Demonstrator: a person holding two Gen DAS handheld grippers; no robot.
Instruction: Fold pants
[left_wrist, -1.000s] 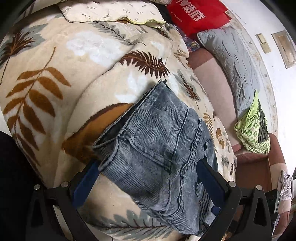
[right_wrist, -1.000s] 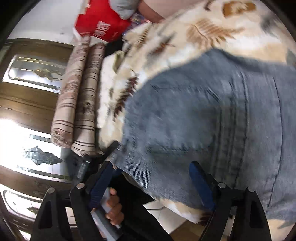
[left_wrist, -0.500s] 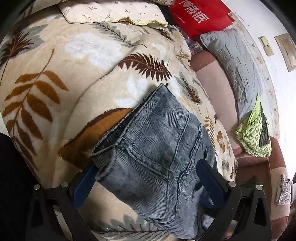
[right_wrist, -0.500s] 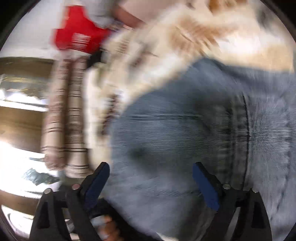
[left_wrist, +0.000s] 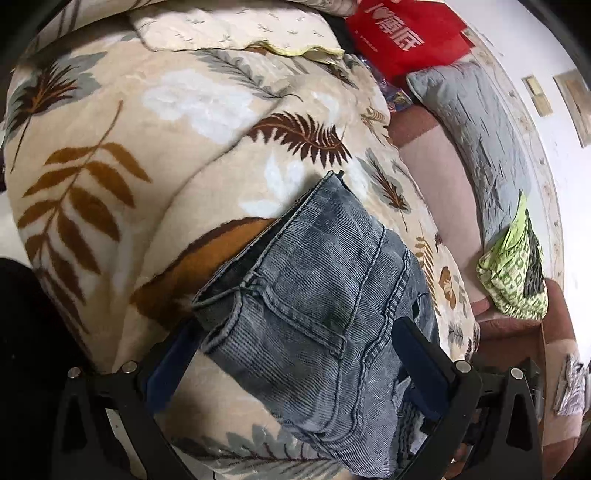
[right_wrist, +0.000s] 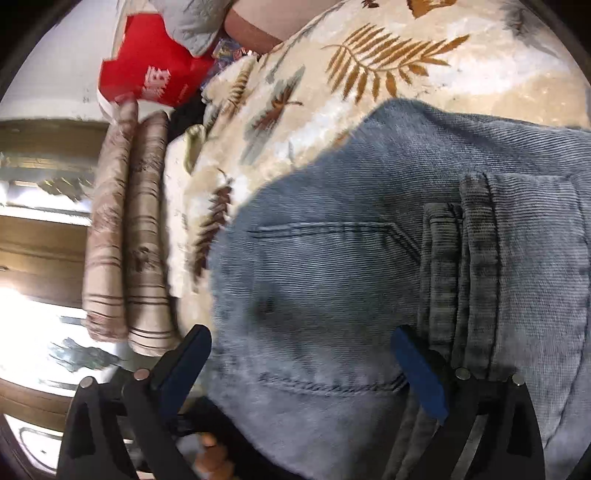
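Grey-blue denim pants (left_wrist: 314, 295) lie folded on a cream leaf-print blanket (left_wrist: 147, 155), waistband toward the left and a back pocket facing up. My left gripper (left_wrist: 295, 354) is open, its blue-padded fingers (left_wrist: 417, 354) either side of the pants' near end, just above the cloth. In the right wrist view the pants (right_wrist: 351, 277) fill the lower frame, with a belt loop and waistband at right. My right gripper (right_wrist: 306, 362) is open, its fingers (right_wrist: 417, 365) spread over the back pocket; nothing is pinched.
A red bag (left_wrist: 402, 33) and a grey quilted pillow (left_wrist: 480, 122) lie at the far right, with a green patterned bag (left_wrist: 517, 273) on the pink sofa. Rolled striped cloth (right_wrist: 125, 236) hangs off the blanket's edge beside a wooden cabinet.
My right gripper has swung over the pants, so the belt loop and waistband now show at right. The left gripper has barely shifted. Both stay open.
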